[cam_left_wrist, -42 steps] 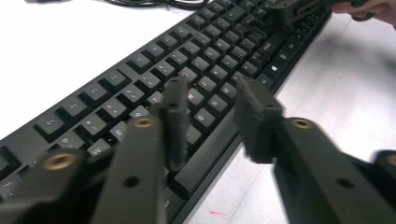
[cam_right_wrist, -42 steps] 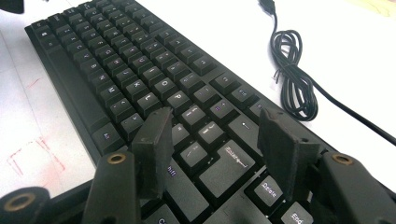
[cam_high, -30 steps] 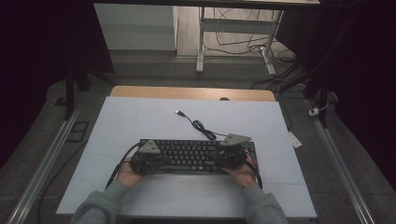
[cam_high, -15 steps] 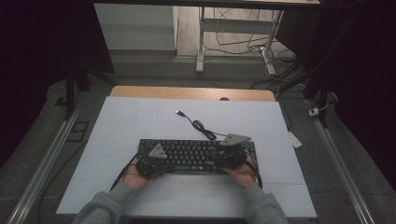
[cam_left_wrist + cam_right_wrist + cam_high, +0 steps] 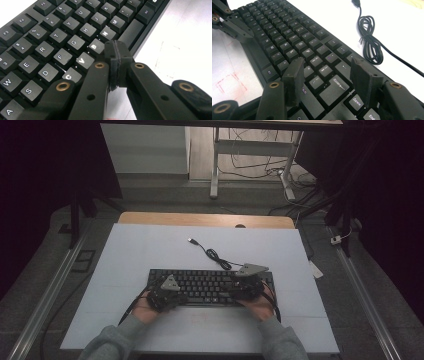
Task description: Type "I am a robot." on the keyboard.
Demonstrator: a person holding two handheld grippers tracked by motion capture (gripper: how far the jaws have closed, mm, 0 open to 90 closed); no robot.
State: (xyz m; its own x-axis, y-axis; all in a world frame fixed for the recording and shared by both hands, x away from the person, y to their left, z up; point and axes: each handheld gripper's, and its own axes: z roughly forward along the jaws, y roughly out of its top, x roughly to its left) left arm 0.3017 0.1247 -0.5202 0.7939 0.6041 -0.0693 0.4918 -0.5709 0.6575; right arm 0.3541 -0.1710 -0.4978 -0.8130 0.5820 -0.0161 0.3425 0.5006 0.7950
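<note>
While the keyboard (image 5: 210, 285) lies on the pale table (image 5: 150, 245) in a dark room, left gripper (image 5: 117, 53) is clenched empty — right gripper (image 5: 329, 75) released.

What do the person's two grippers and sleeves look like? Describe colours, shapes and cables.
Both the left gripper and the right gripper are black, each topped by a grey three-cornered plate. Brass-coloured rivets dot the black jaw links. Black cables trail behind them. The sleeves are grey.
</note>
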